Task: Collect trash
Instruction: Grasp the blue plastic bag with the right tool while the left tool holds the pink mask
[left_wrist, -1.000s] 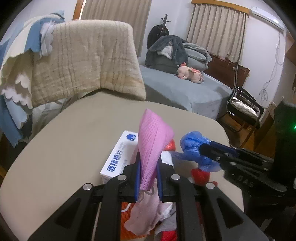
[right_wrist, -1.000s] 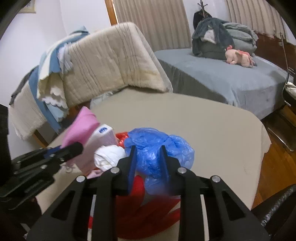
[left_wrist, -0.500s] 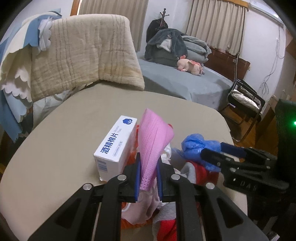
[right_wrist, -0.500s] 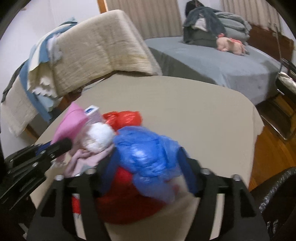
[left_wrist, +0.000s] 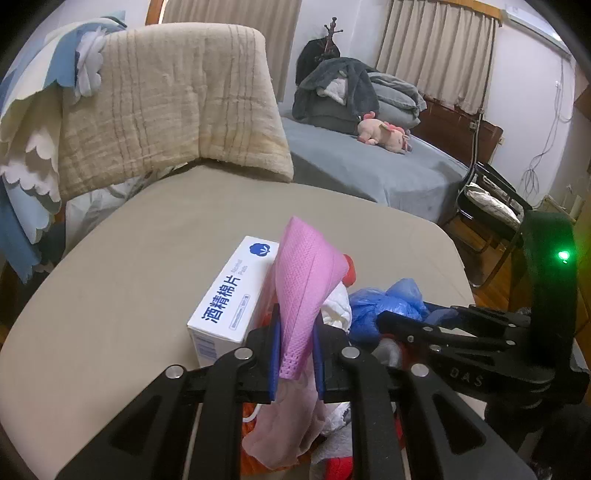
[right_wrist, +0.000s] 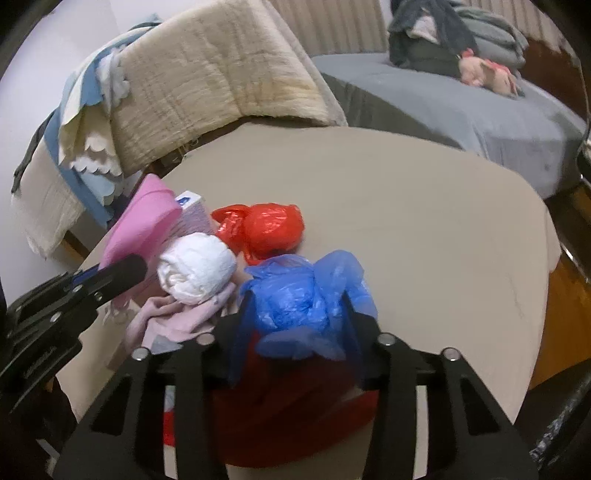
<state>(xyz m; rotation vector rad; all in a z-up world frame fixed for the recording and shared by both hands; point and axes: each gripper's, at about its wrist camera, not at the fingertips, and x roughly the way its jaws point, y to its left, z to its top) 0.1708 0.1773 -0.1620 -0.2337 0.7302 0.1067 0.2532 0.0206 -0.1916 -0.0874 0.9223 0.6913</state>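
Observation:
My left gripper (left_wrist: 295, 325) is shut on a pink face mask (left_wrist: 310, 273) that stands up from its jaws beside a white box with blue print (left_wrist: 232, 295). In the right wrist view my right gripper (right_wrist: 297, 306) straddles a crumpled blue plastic bag (right_wrist: 295, 295). Its jaws are closing, and the bag fills the gap and rests on a red heap (right_wrist: 288, 406). A white paper wad (right_wrist: 195, 269), a pink cloth (right_wrist: 173, 321) and a crumpled red bag (right_wrist: 266, 229) lie bunched on the beige table (right_wrist: 406, 221). The left gripper (right_wrist: 122, 269) shows at the left edge there.
A chair draped with a beige blanket (left_wrist: 166, 107) and blue-white cloth stands behind the table. Beyond is a grey bed (left_wrist: 369, 166) with a pink plush toy (left_wrist: 384, 133). A black folding chair (left_wrist: 487, 206) stands at the right over wooden floor.
The right gripper let go of the blue bag, spread wide, then narrowed around it again while sinking toward the heap. The left gripper kept the pink mask and stayed put.

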